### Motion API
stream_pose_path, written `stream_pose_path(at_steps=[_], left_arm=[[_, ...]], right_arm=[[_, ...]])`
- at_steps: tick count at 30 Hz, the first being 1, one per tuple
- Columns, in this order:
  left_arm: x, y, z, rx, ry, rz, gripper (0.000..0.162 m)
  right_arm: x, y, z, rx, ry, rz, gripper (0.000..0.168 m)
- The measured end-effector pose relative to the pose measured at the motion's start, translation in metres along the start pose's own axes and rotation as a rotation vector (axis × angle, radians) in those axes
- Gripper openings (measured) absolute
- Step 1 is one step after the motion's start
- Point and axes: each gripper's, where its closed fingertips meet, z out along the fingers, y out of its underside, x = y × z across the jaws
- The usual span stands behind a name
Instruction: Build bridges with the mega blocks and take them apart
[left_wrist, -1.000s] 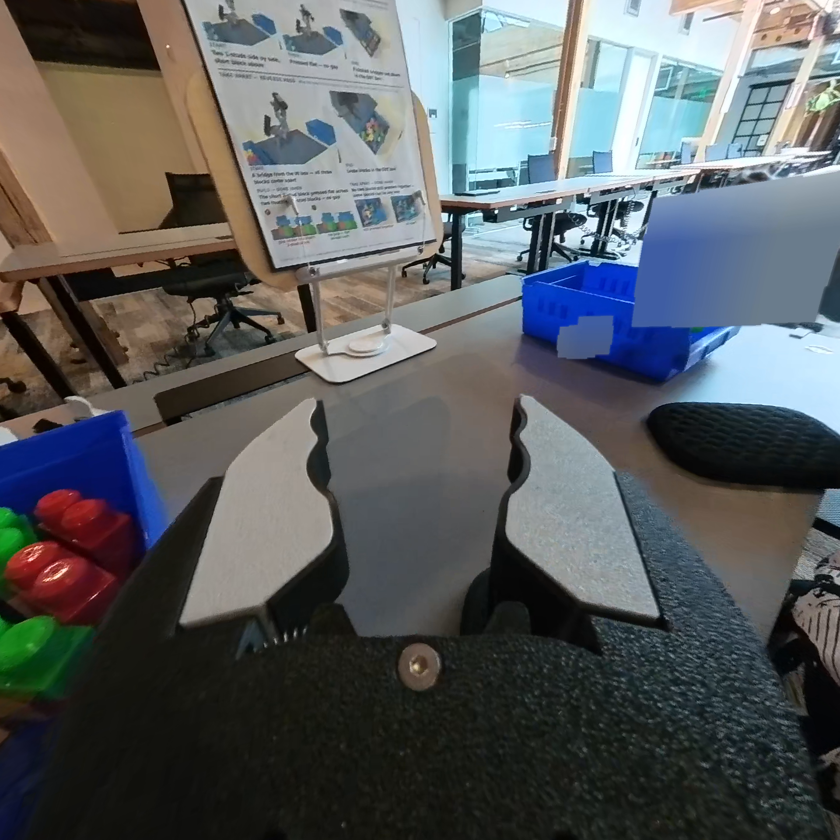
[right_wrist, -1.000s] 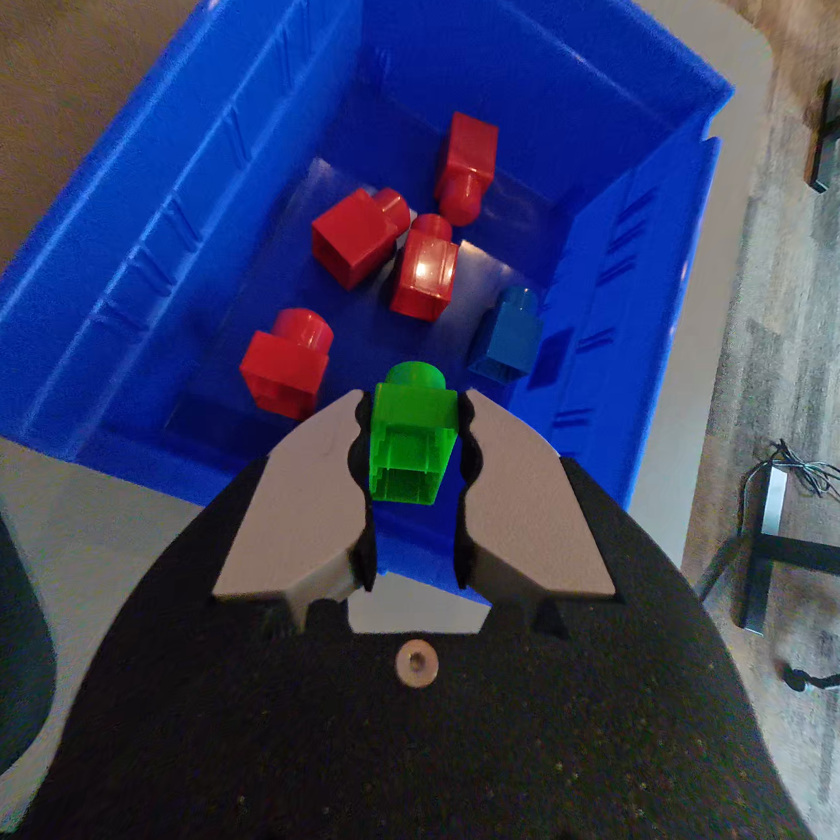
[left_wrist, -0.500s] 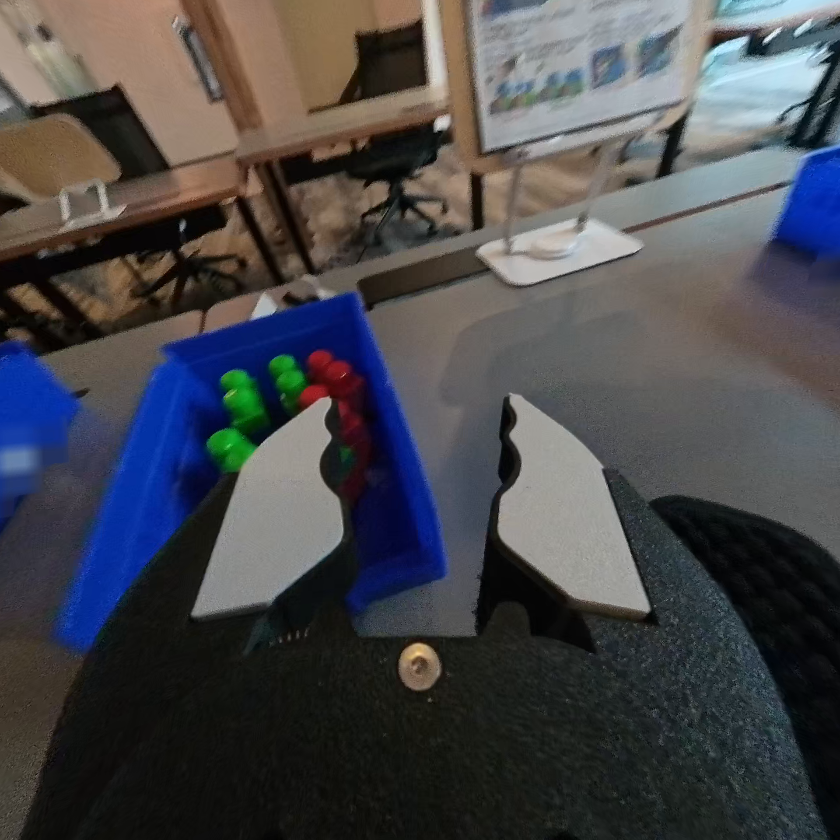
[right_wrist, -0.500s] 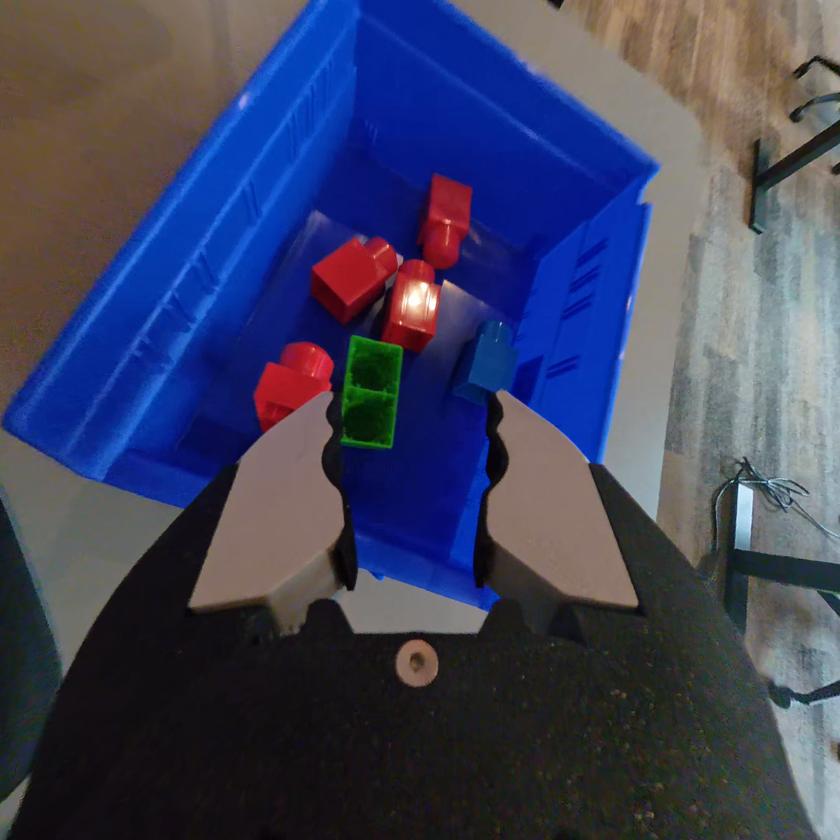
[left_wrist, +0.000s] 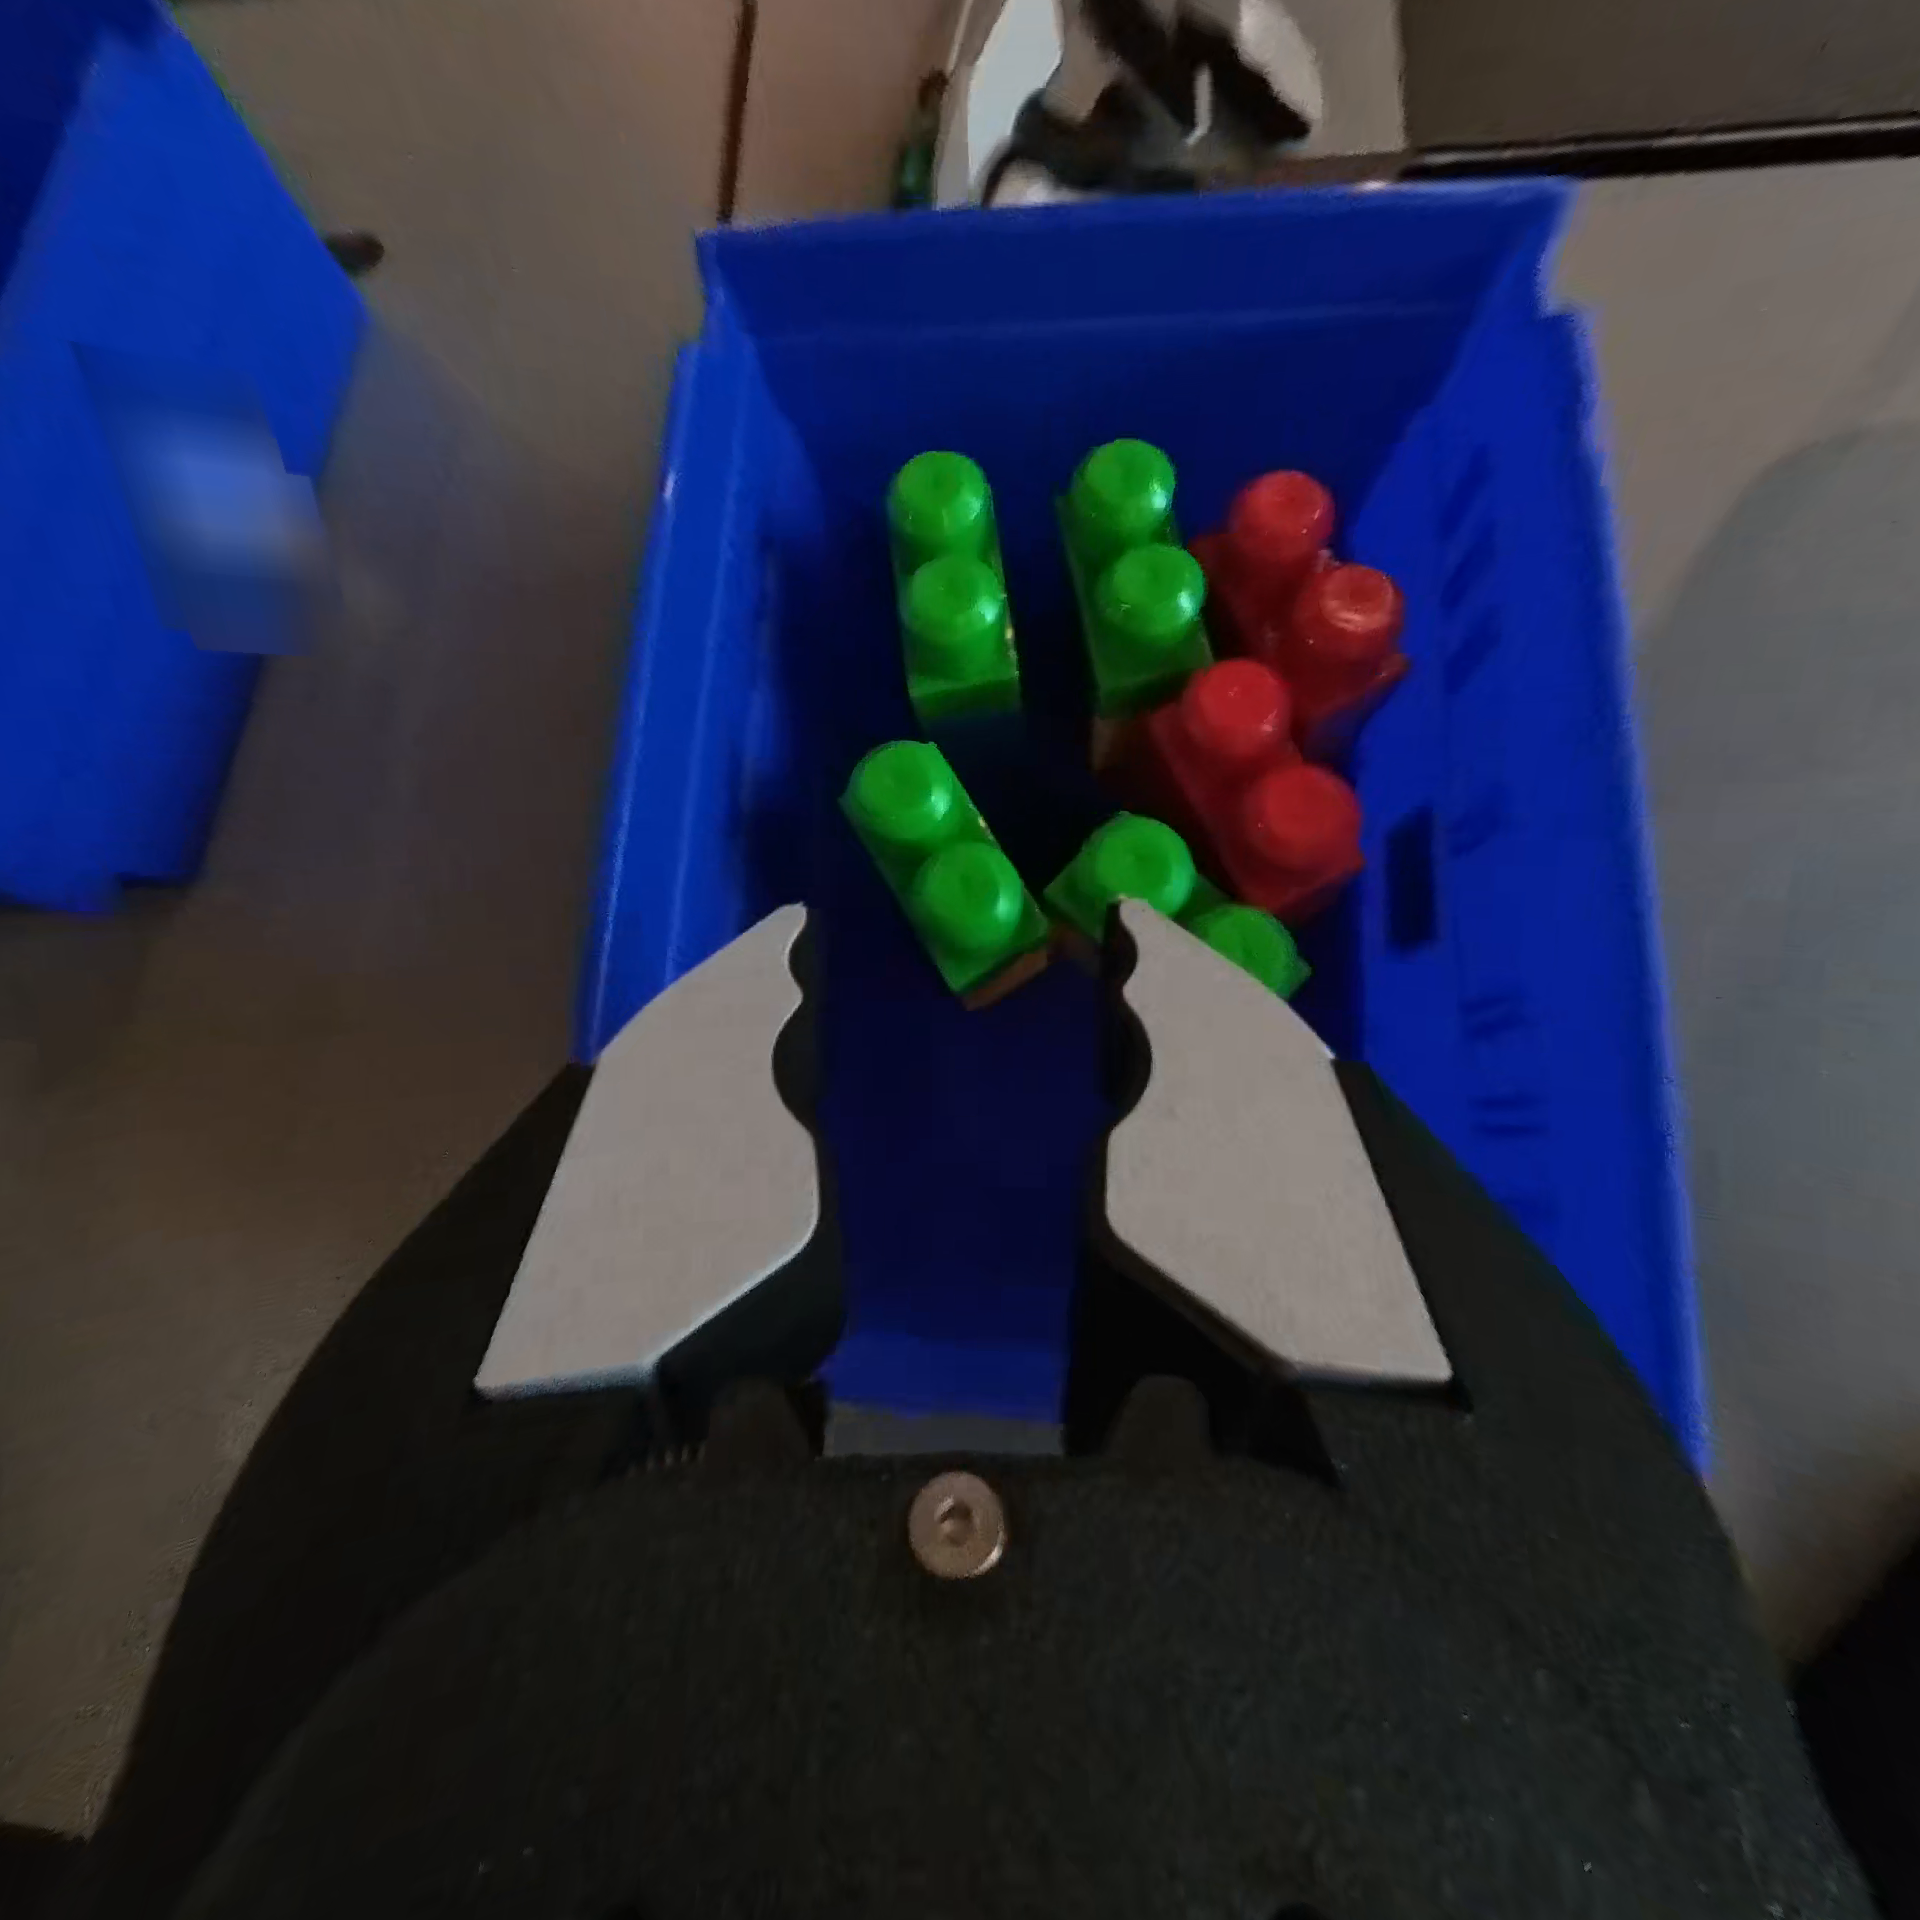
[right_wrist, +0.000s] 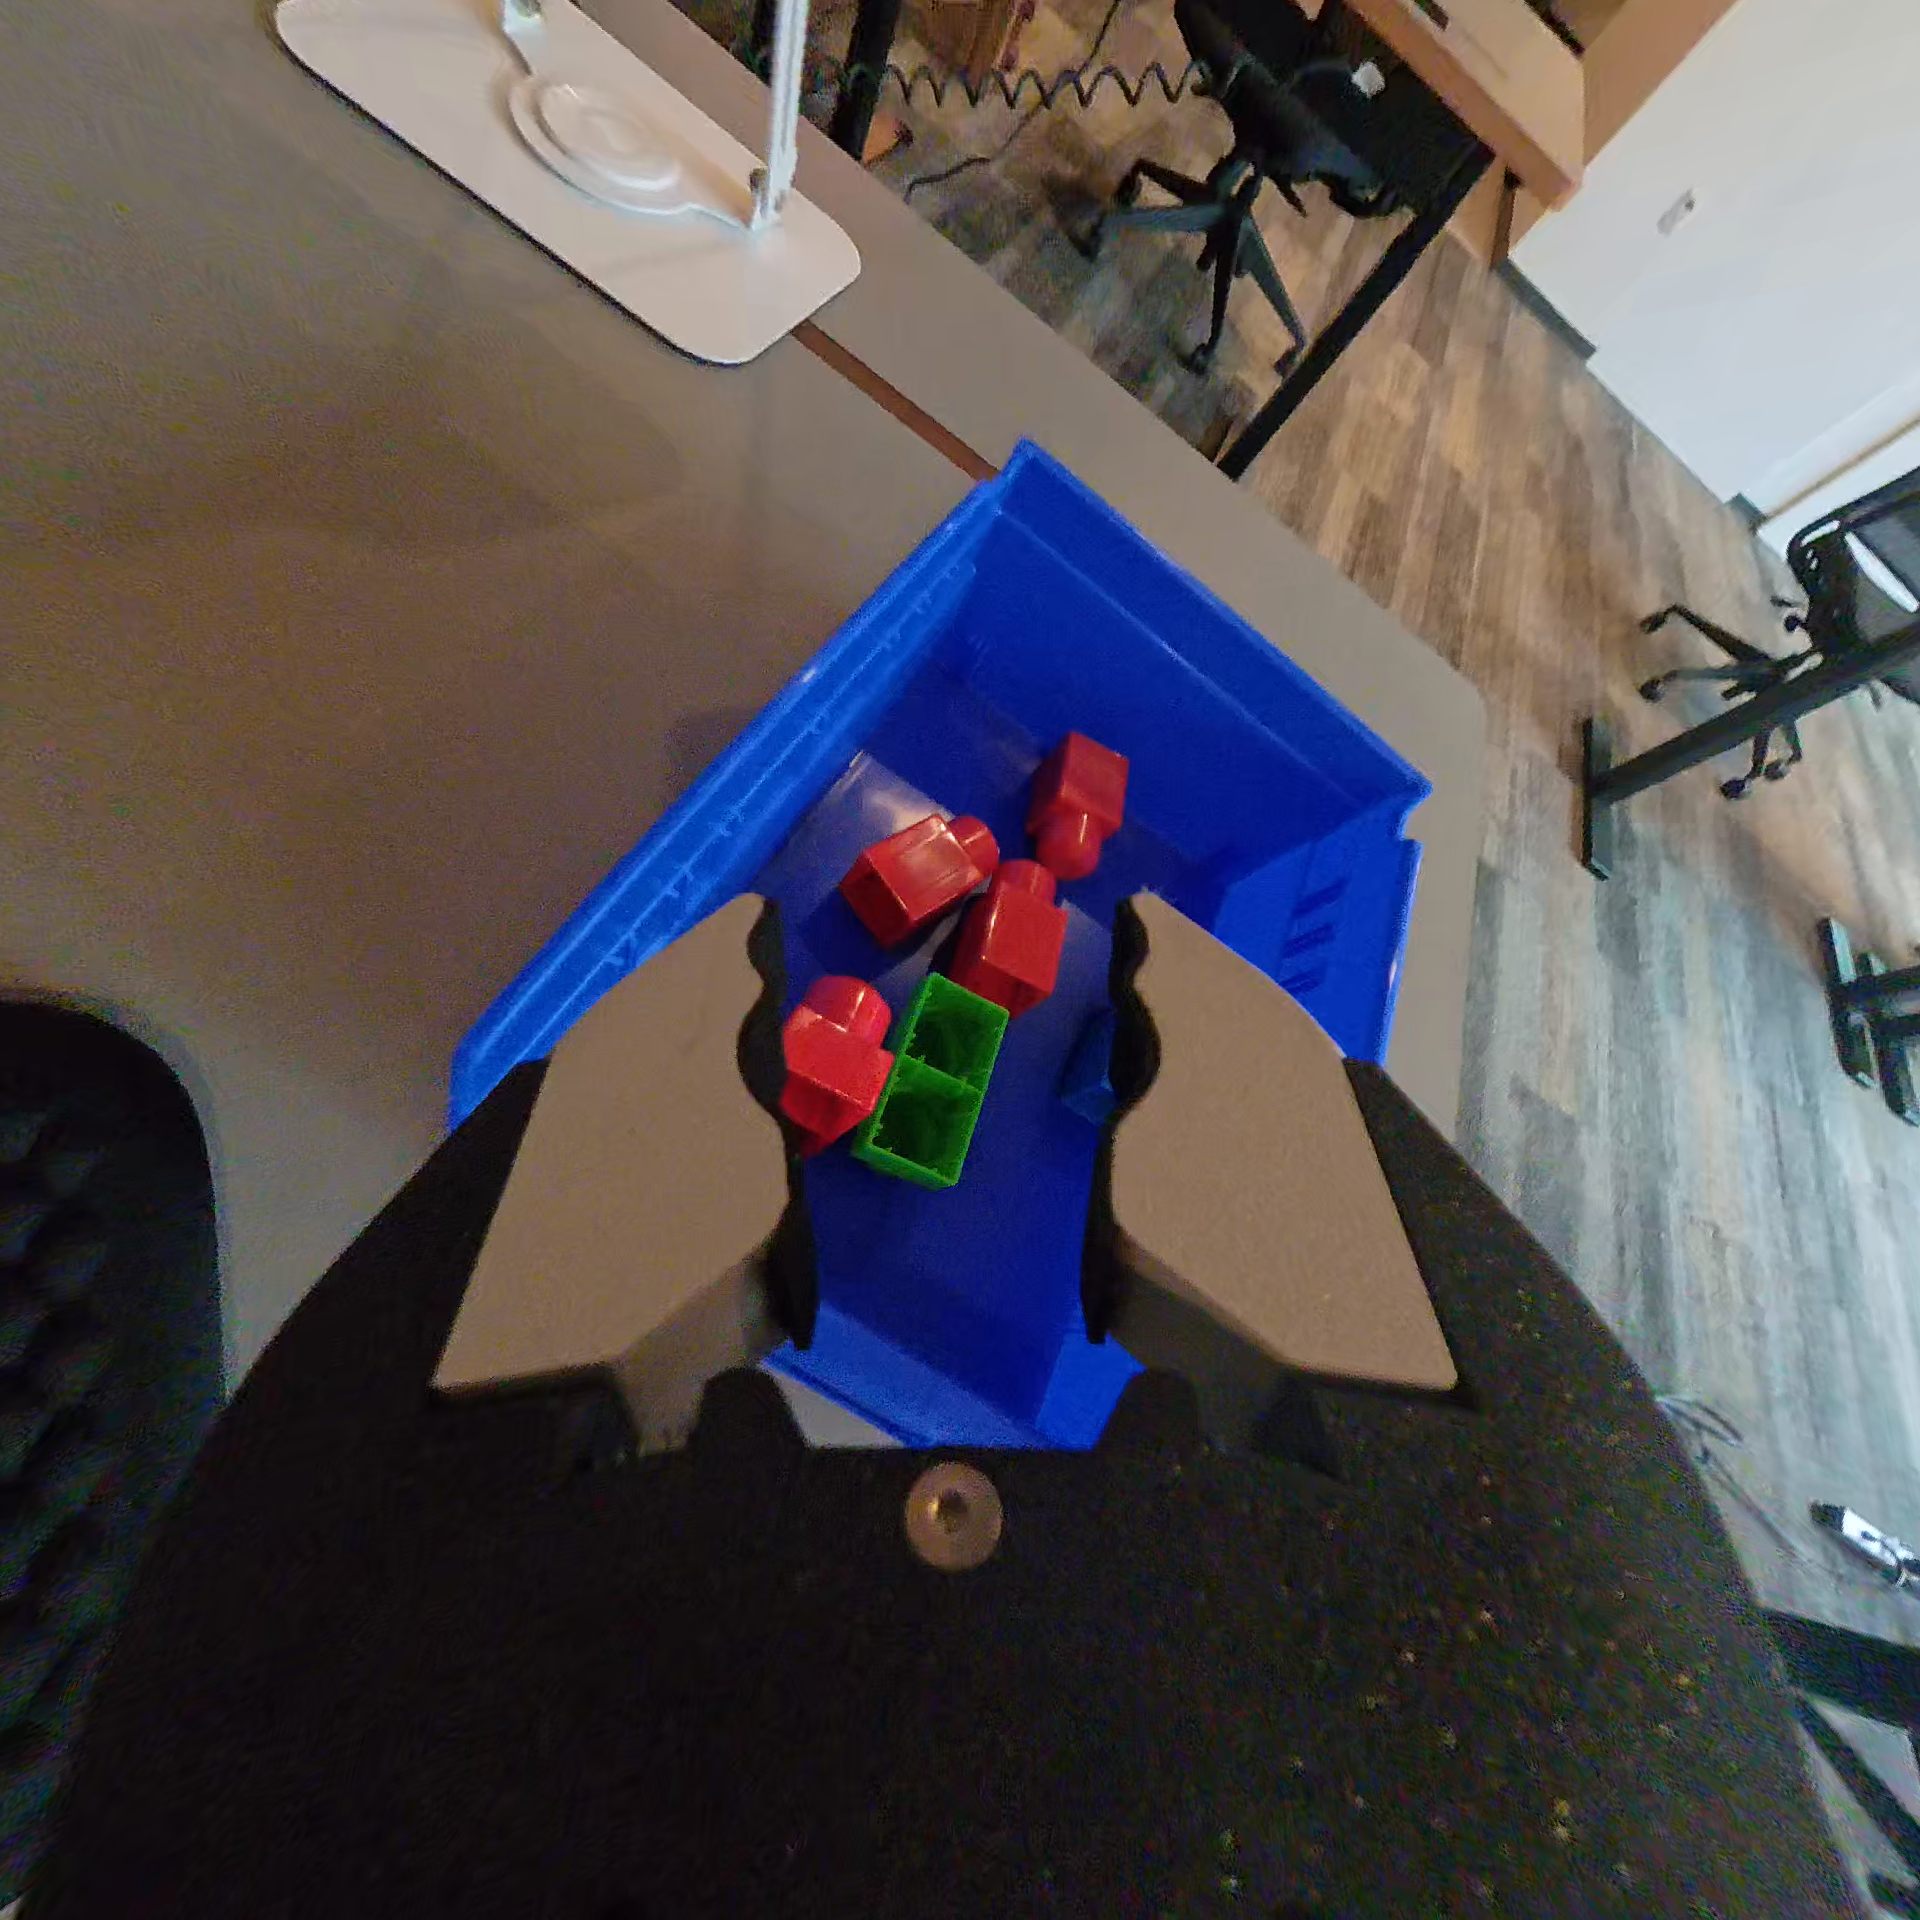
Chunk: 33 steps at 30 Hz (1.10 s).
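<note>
on the grey surface (right_wrist: 312, 582) stand two blue bins. left bin (left_wrist: 1507, 831) holds four green two-stud blocks and two red ones, most studs up, loosely crowded. right bin (right_wrist: 1164, 665) holds four red single-stud blocks, one green two-stud block (right_wrist: 928, 1081) lying hollow side up and touching a red block (right_wrist: 831, 1060), and a blue block half hidden by a finger. left gripper (left_wrist: 956, 925) hovers over its bin, fingers spread, empty; nearest is a green block (left_wrist: 945, 873). right gripper (right_wrist: 940, 914) is likewise spread and empty. judgement: blocks are light, rigid, smooth plastic; grip across flat side walls, not rounded studs, which would slip.
</note>
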Motion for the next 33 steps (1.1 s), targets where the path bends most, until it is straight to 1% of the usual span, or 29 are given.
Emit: stream_pose_path(at_steps=[4, 8, 12, 17, 21, 26, 30, 33], left_arm=[[-0.01, 0.008, 0.029, -0.145, -0.023, -0.038, 0.049], [-0.011, 0.013, 0.045, -0.21, -0.046, -0.041, 0.047], [-0.011, 0.013, 0.055, -0.249, -0.035, -0.07, 0.047], [-0.011, 0.021, 0.068, -0.319, -0.035, -0.088, 0.05], [-0.014, 0.025, 0.079, -0.358, -0.052, -0.124, 0.046], [-0.02, 0.045, 0.087, -0.489, -0.091, -0.087, 0.042], [-0.021, 0.044, 0.087, -0.46, -0.072, -0.089, 0.04], [-0.015, 0.031, 0.079, -0.36, -0.019, -0.104, 0.039]], right_arm=[[-0.001, -0.004, -0.004, 0.027, 0.009, -0.04, 0.06], [0.004, -0.003, -0.008, 0.047, 0.023, -0.048, 0.059], [0.007, -0.001, -0.01, 0.052, 0.03, -0.058, 0.059], [0.006, 0.003, -0.01, 0.046, 0.034, -0.076, 0.059], [0.004, 0.004, -0.008, 0.045, 0.031, -0.082, 0.059], [0.004, 0.004, -0.008, 0.034, 0.036, -0.099, 0.059], [0.002, 0.001, -0.009, 0.034, 0.035, -0.108, 0.059], [-0.002, -0.001, -0.006, 0.026, 0.025, -0.126, 0.059]])
